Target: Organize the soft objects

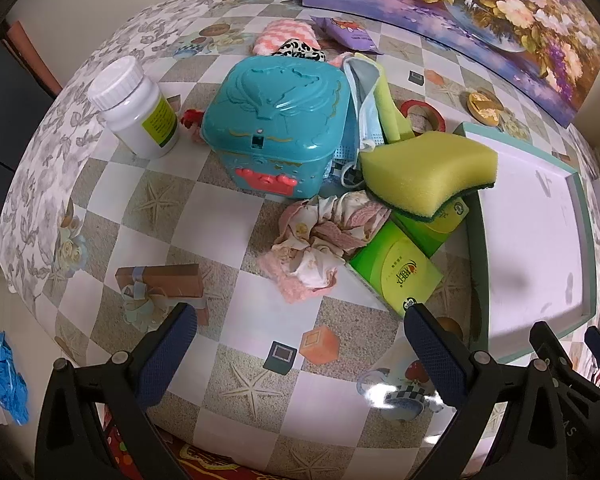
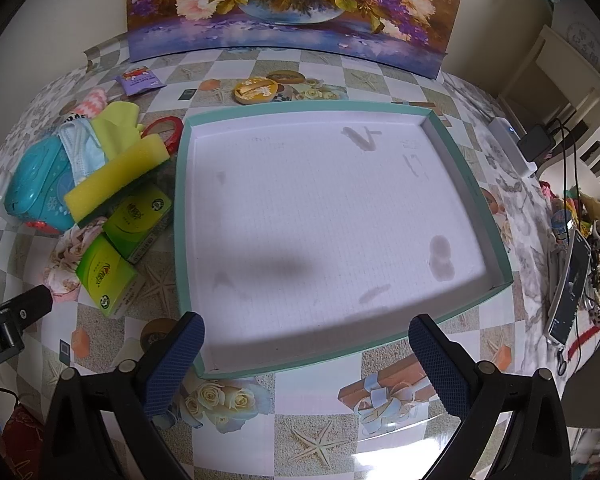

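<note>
Both grippers hang above the checkered table [image 1: 236,236], and neither one holds anything. The left gripper [image 1: 300,354] has its fingers spread wide apart, and straight beyond them, a little to the right, lies the crumpled pink floral cloth [image 1: 320,246], flat on the table and well clear of both pads. Just right of the cloth sit two green tissue packs [image 1: 396,276], and on the farther one rests the yellow sponge [image 1: 428,174], its dark green scrub side down. Farther off, the teal plastic case [image 1: 276,120] stands closed with its red clasp facing near, and a pale blue face mask [image 1: 366,100] and a lime-green cloth [image 1: 390,108] drape over its right side. Behind the case a pink zigzag cloth [image 1: 288,36] and a black-and-white patterned piece [image 1: 300,50] peek out. A white pill bottle [image 1: 136,108] stands to the left of the case. Over on the right wrist view, the right gripper [image 2: 306,360] also has its fingers wide open, poised over the near rim of the shallow teal-edged tray [image 2: 500,240], whose white floor shows only a few smudges. From this side the soft pile lies far to the left of the fingers, beside the tray's left wall: sponge [image 2: 112,184], mask [image 2: 82,146], lime cloth [image 2: 116,128], floral cloth [image 2: 66,256].
</note>
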Tool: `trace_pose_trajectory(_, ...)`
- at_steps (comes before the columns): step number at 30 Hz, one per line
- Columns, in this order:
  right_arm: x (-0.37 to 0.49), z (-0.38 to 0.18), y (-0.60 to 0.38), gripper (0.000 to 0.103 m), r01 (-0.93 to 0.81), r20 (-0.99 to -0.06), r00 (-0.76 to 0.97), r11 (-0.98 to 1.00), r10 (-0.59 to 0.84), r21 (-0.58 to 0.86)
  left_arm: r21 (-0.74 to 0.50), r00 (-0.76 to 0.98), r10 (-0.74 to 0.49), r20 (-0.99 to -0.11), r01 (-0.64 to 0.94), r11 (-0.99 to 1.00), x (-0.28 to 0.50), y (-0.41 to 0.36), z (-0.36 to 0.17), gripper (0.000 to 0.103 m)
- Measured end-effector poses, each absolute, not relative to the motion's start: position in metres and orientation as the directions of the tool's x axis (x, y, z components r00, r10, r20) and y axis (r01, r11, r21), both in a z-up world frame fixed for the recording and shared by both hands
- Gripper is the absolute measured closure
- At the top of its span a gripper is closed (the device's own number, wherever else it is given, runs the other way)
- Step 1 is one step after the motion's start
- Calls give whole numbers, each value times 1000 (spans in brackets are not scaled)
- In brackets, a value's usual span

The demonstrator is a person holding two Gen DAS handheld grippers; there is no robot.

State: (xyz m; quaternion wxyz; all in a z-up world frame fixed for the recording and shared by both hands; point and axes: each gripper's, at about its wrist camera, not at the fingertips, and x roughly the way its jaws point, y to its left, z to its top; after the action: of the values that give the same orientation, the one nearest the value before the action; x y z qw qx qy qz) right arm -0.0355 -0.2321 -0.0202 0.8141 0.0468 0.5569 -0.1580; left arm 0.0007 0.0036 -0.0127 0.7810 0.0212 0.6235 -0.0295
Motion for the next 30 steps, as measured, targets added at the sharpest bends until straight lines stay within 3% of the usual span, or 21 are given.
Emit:
trace_pose_trajectory(13,-38,-7,-227,0,296,-910,367,952,-194,-83,-30,235,-31,-971,5,1000,6,18,-6,0)
trace_pose_trajectory(19,-21,-10,-181,0,185,-910,411,982,-48,32,-18,244,11,-970,-114,993,14,52,-5,0)
trace_pose_trajectory(22,-15,-12,-163,0,118,-916,389,980,101,158,-35,215,0,-977,-158,987,21,66,-14,0)
trace_pose_trajectory(30,8,-34,-128,1,20,-917,377,989,129,147,-105,192,-70,-979,-181,978,38,72,-27,0)
